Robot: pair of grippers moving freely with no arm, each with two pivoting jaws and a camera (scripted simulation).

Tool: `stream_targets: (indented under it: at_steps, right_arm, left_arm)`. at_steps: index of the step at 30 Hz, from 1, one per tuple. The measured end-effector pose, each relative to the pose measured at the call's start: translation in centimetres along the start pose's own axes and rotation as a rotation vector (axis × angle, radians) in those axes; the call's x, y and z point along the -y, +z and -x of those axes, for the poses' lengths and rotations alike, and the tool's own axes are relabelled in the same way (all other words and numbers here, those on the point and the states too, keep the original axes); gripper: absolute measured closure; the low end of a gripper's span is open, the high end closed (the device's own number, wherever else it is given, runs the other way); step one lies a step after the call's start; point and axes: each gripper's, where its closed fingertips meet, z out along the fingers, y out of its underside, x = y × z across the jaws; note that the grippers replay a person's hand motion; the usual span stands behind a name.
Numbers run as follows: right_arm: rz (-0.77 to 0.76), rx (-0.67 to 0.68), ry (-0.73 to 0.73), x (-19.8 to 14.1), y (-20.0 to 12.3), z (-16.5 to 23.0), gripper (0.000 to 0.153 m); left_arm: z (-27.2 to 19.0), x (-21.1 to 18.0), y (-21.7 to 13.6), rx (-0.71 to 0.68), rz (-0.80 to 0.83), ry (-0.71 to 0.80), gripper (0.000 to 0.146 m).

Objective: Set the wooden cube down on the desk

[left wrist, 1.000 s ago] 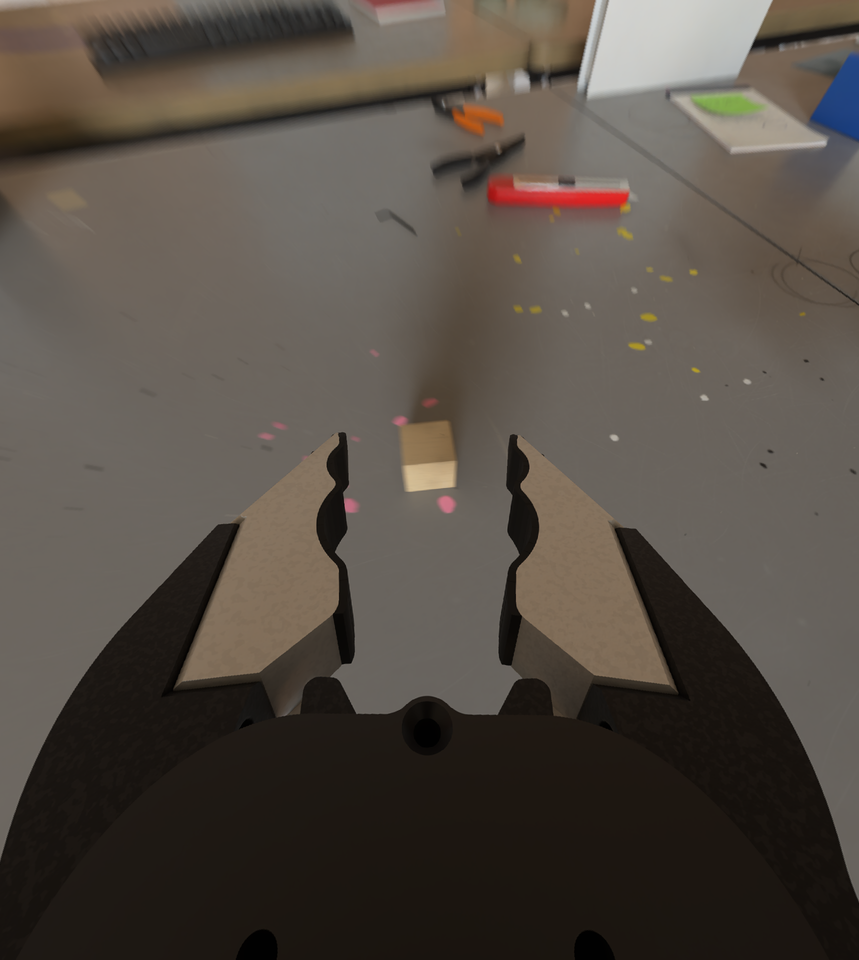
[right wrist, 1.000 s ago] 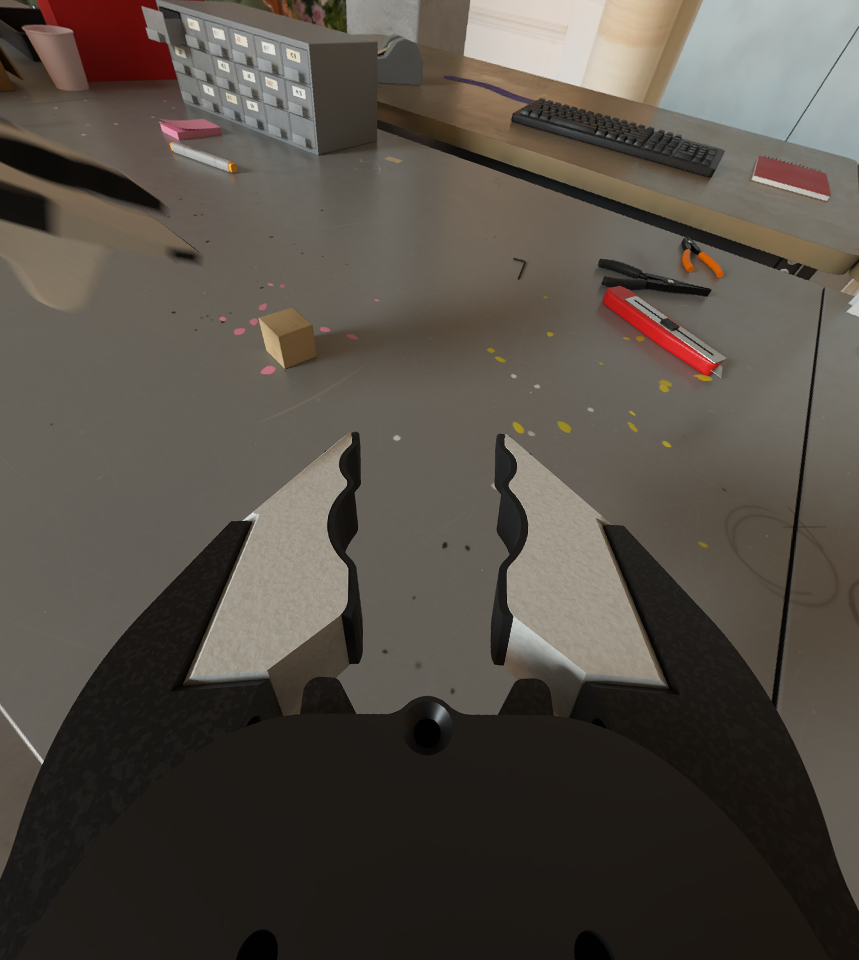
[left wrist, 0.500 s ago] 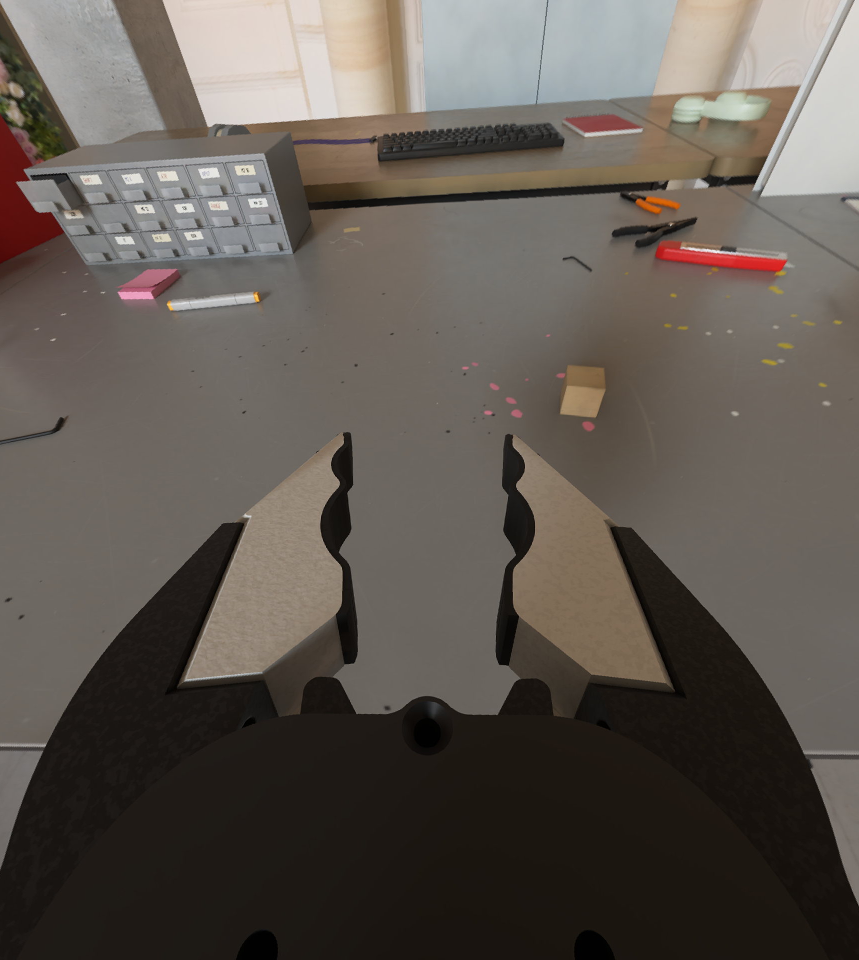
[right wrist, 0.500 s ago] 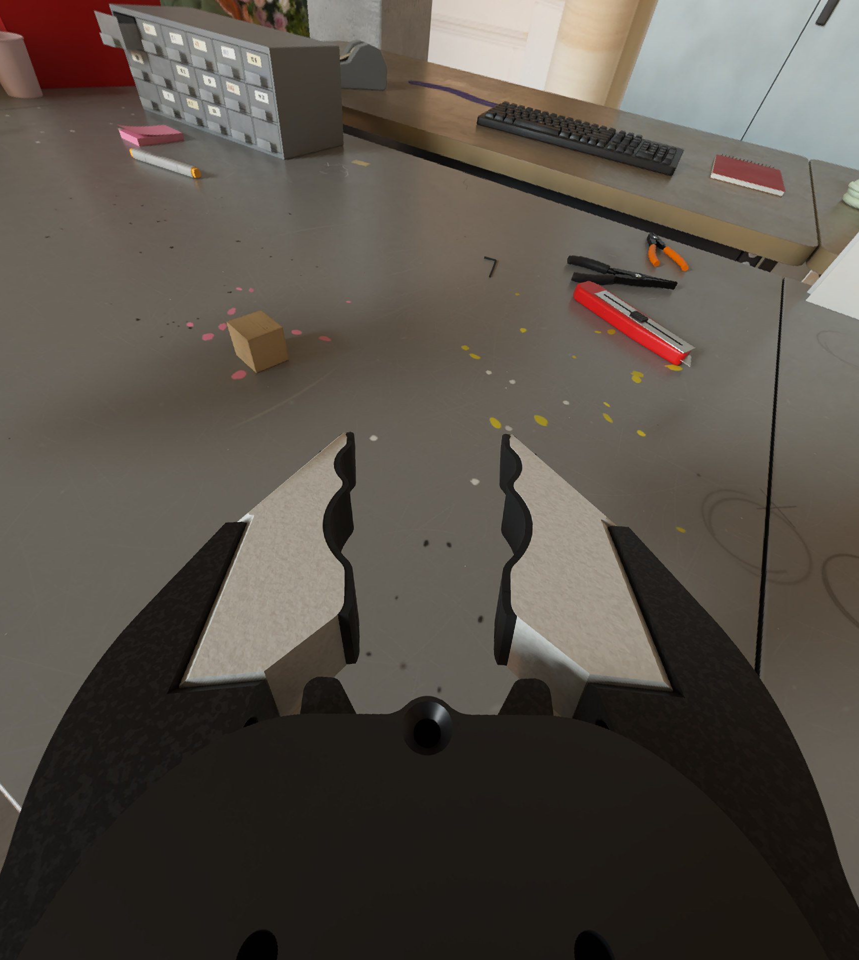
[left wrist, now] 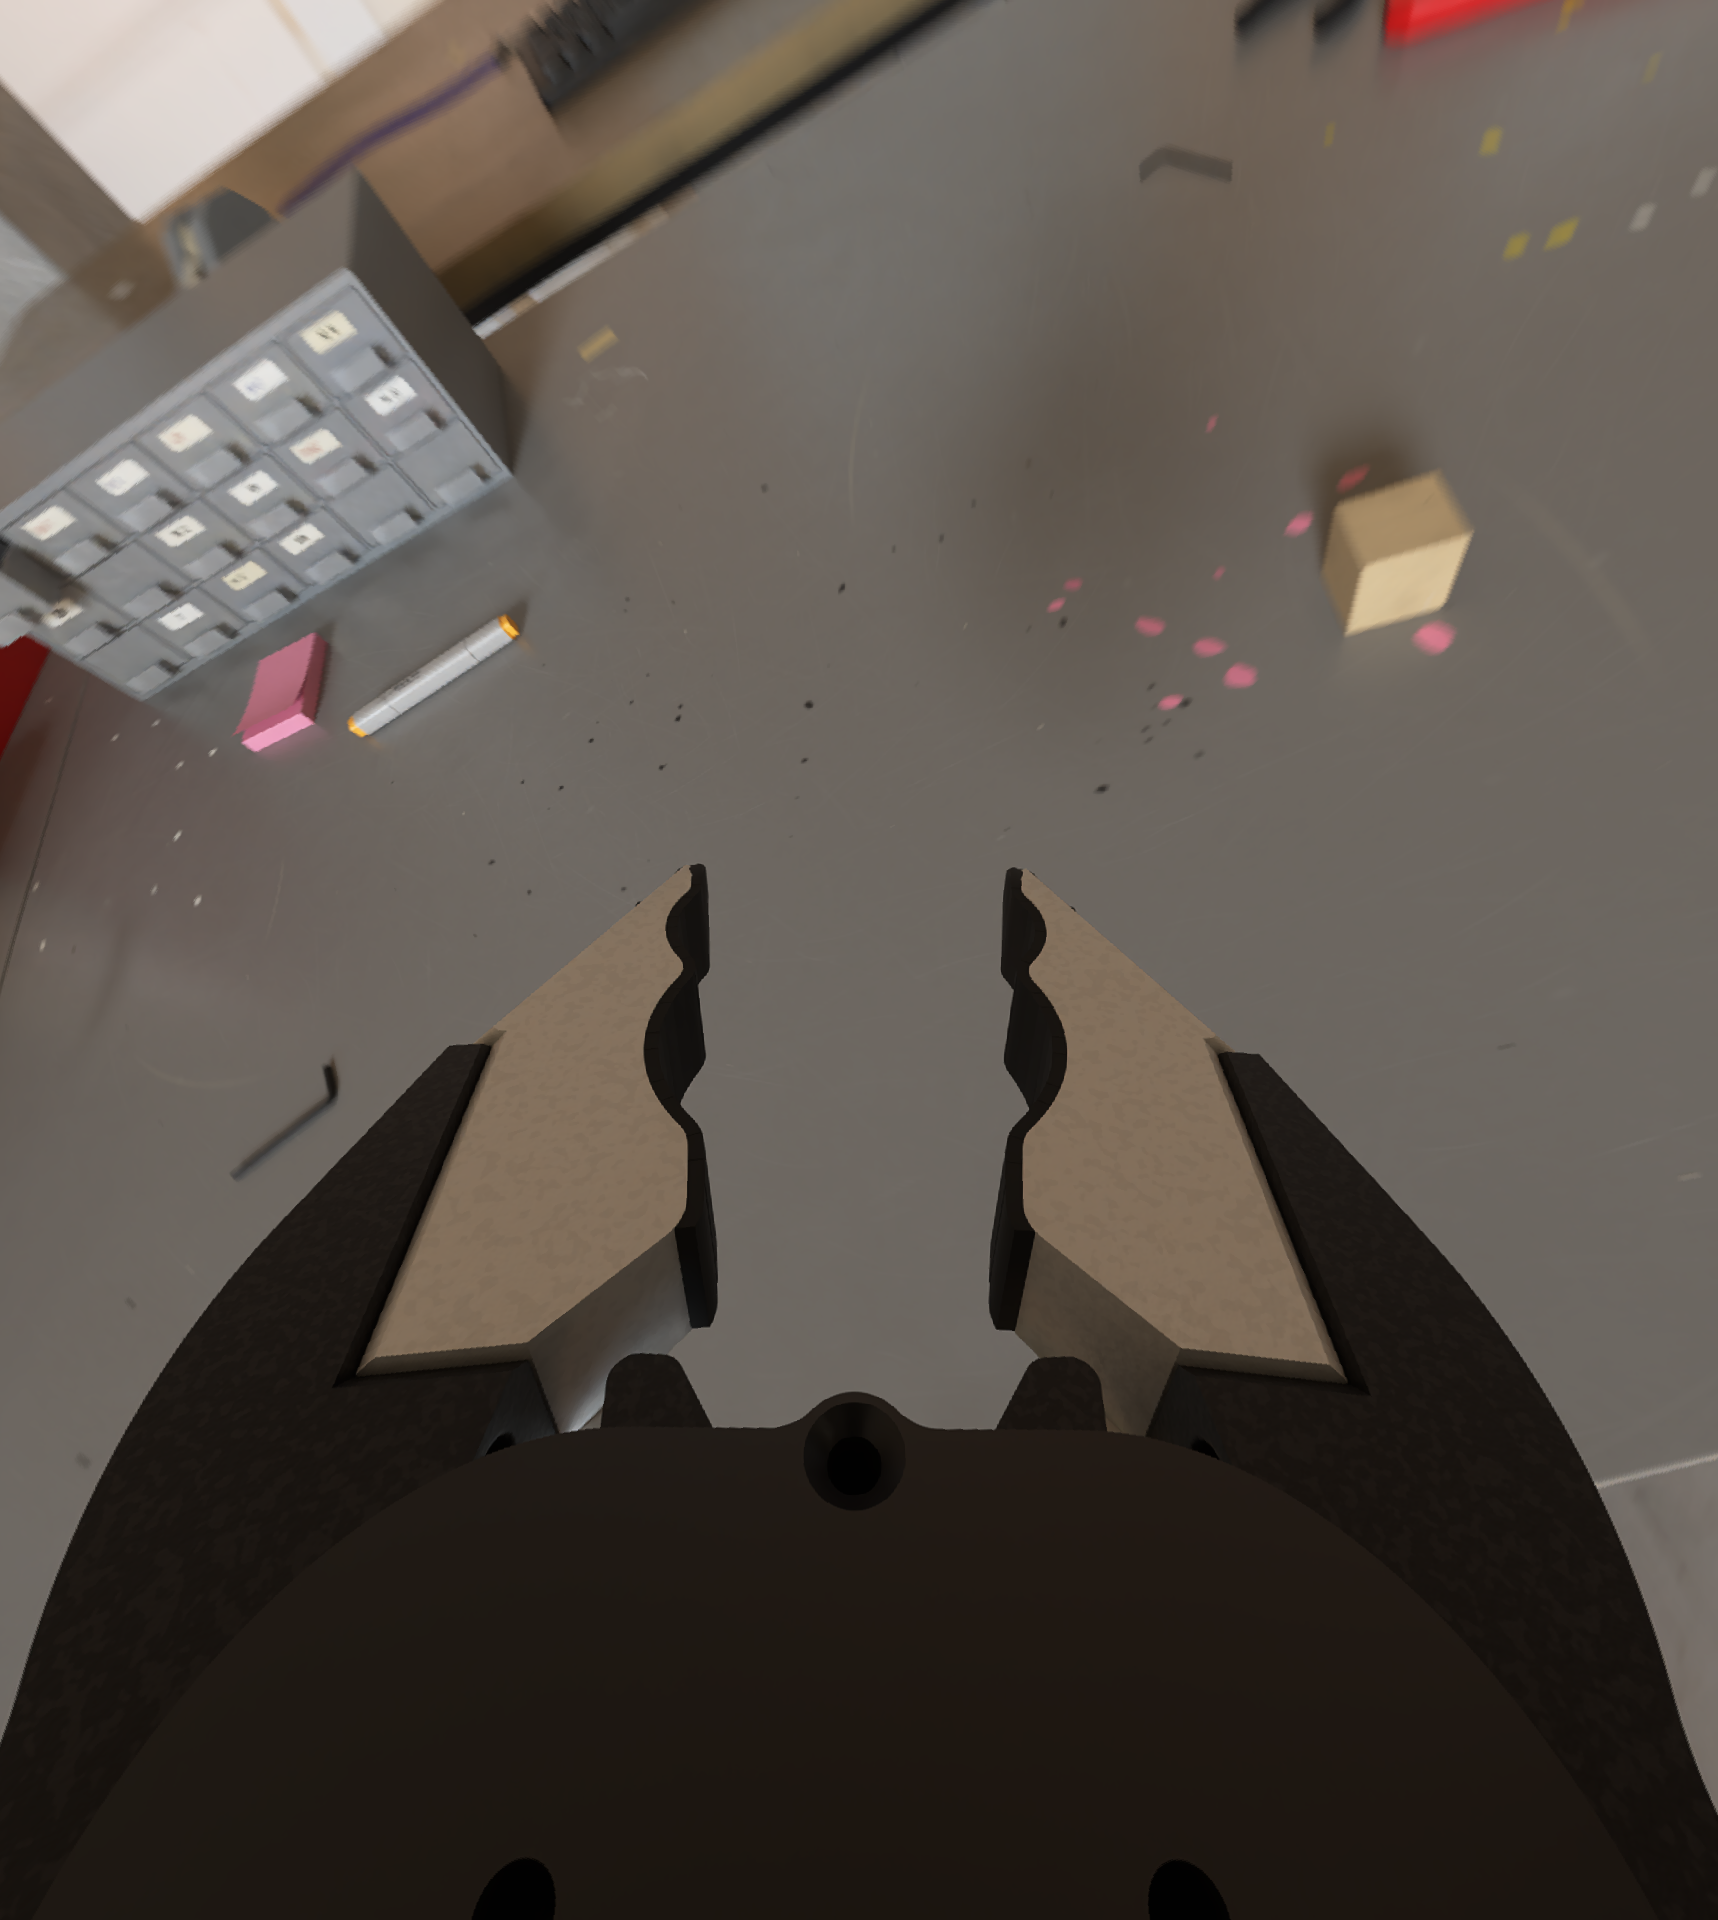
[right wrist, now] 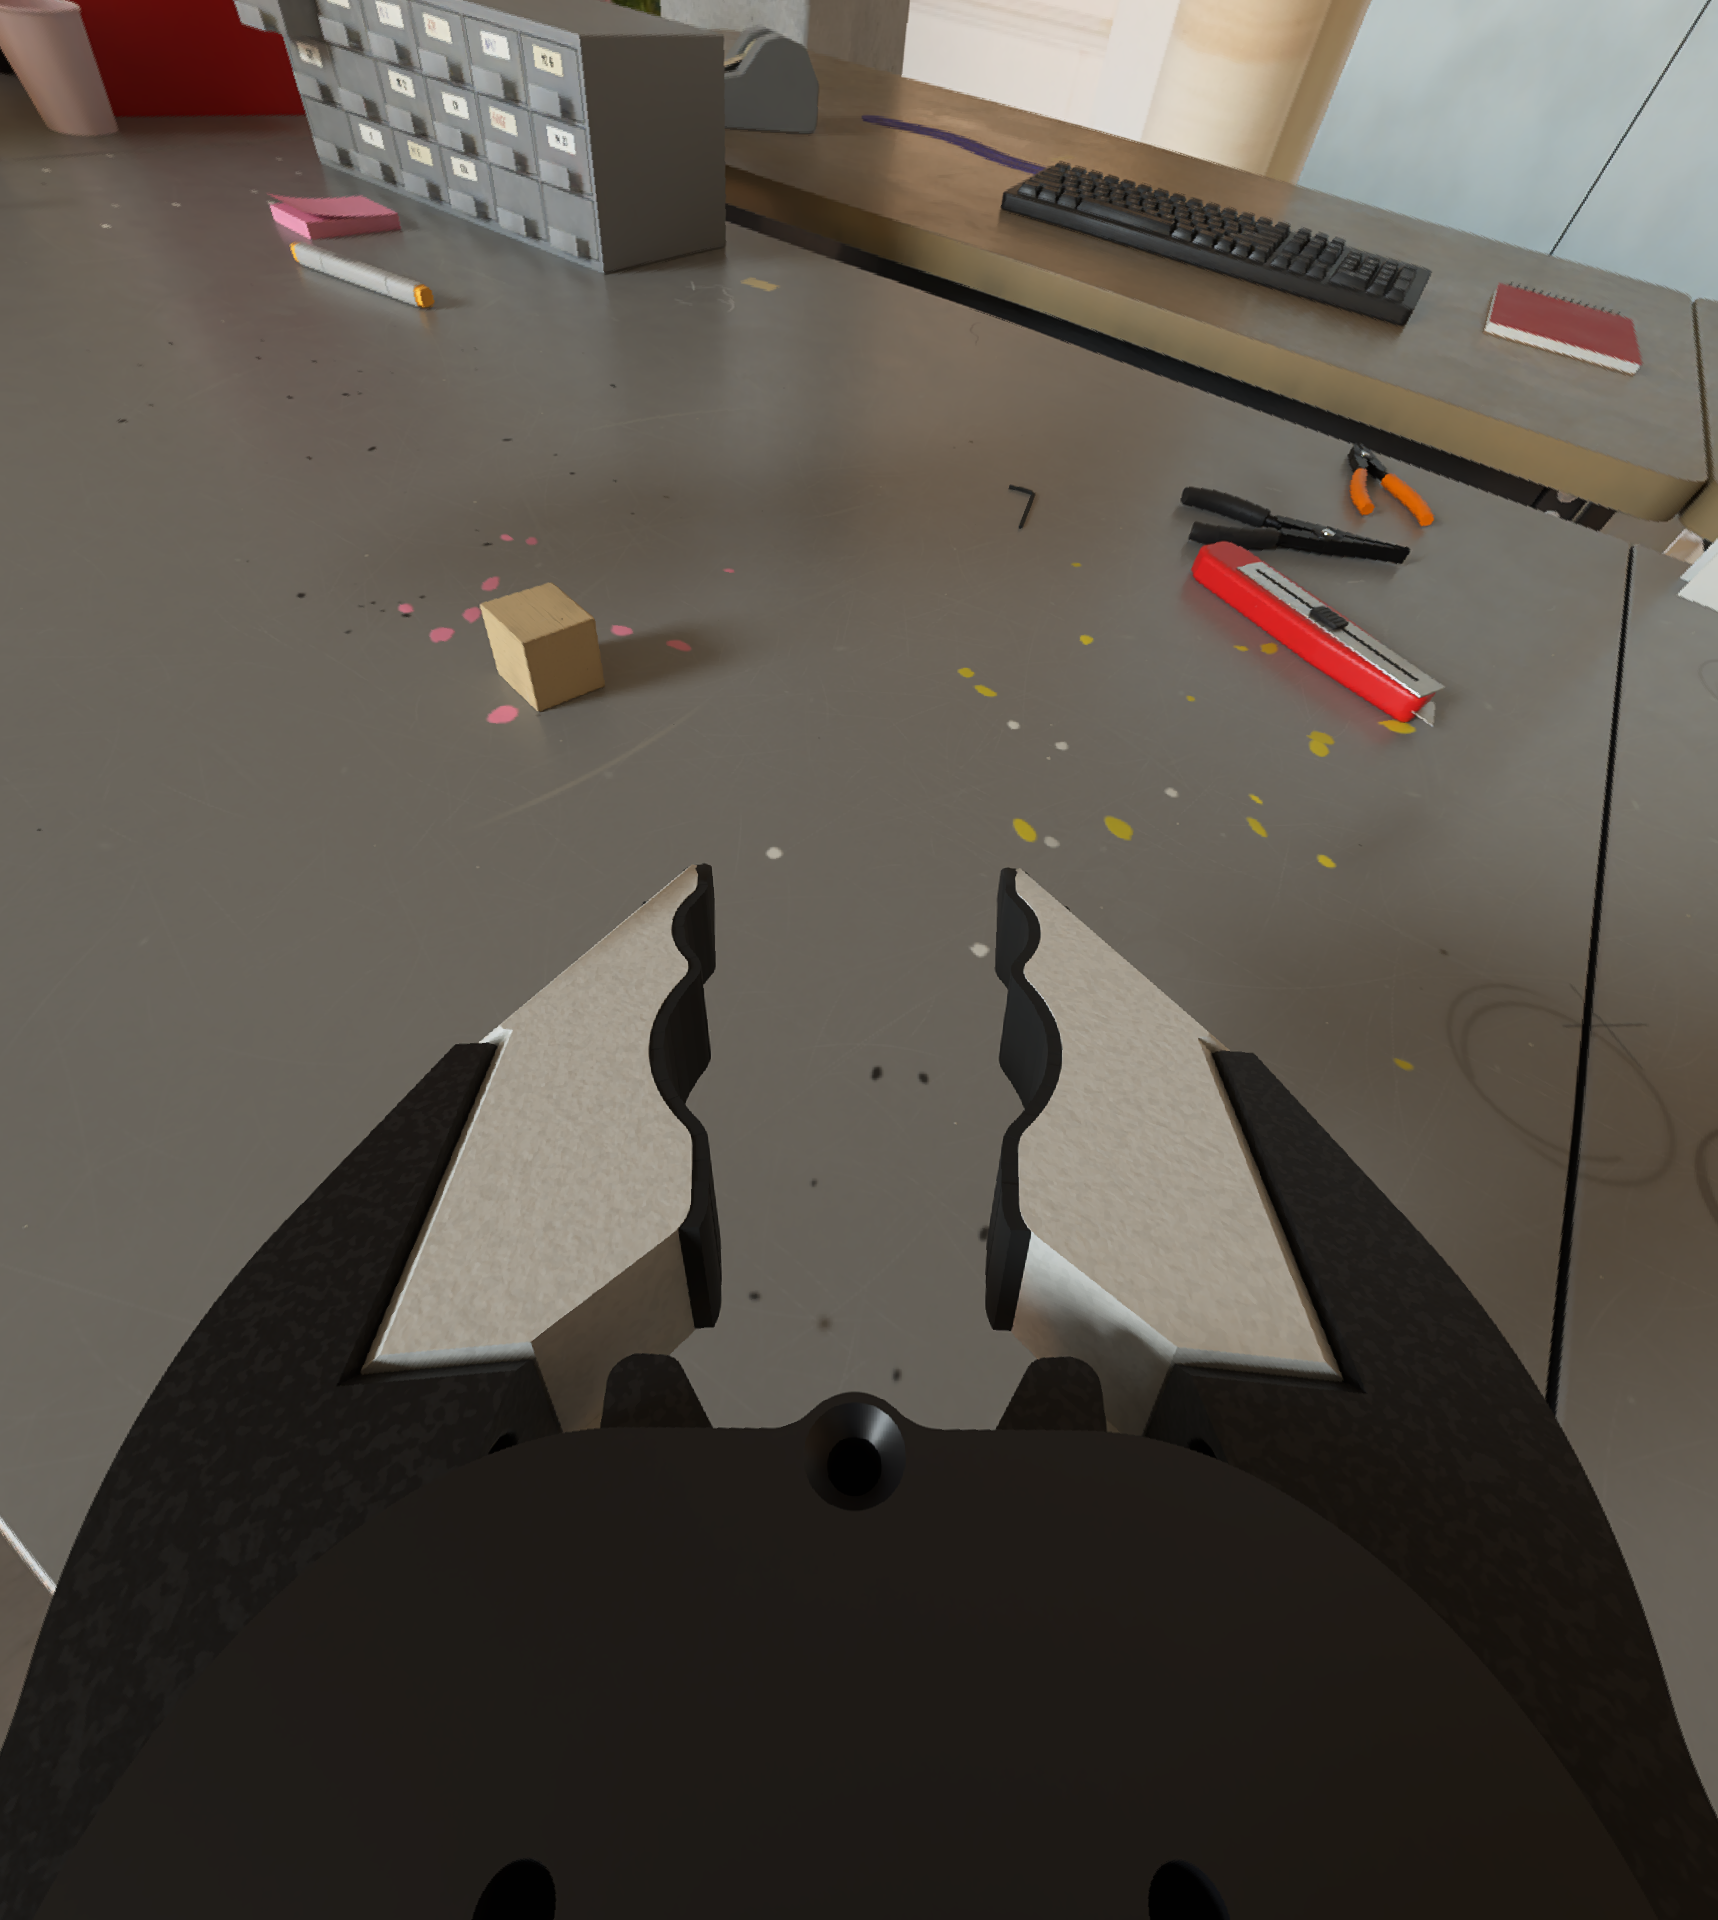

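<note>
The wooden cube (left wrist: 1395,551) rests on the grey desk (left wrist: 938,520) among pink paint spots, far ahead and to the right of my left gripper (left wrist: 853,883), which is open and empty. In the right wrist view the cube (right wrist: 541,644) stands ahead and to the left of my right gripper (right wrist: 855,883), which is also open and empty above the desk (right wrist: 211,831). Neither gripper touches the cube.
A grey drawer cabinet (left wrist: 242,488), a pink note pad (left wrist: 286,691) and a marker (left wrist: 434,675) lie at the left. A hex key (left wrist: 289,1127) lies near the left finger. A red box cutter (right wrist: 1312,634), pliers (right wrist: 1291,530), a small hex key (right wrist: 1023,506) and a keyboard (right wrist: 1213,239) lie at the right.
My left gripper has pulled back from the cube and rolled, so the cube went from between its fingers to the far right. The right gripper shifted slightly; the cube stayed put.
</note>
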Motion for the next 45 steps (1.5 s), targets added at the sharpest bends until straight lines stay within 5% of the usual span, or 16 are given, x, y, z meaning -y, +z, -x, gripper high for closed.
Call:
stream_targets:
  at_steps: [9, 16, 33, 45]
  right_arm:
    - [0.004, -0.006, 0.002, 0.0, -0.2, -0.5, 0.098]
    - [0.01, -0.003, 0.0, -0.2, -0.1, -0.6, 0.099]
    - [0.017, -0.021, 0.0, -0.4, -0.2, -1.5, 0.1]
    - [0.026, -0.01, 0.009, -0.8, 0.0, -1.6, 0.101]
  left_arm:
    - [6.6, -2.0, 9.2, -0.187, 0.337, 0.305, 0.088]
    - [8.0, -5.1, 13.2, -0.325, 0.515, 0.585, 0.088]
    - [8.6, -6.2, 17.1, -0.518, 0.702, 0.706, 0.086]
    - [9.3, -7.4, 17.4, -0.385, 0.784, 0.921, 0.087]
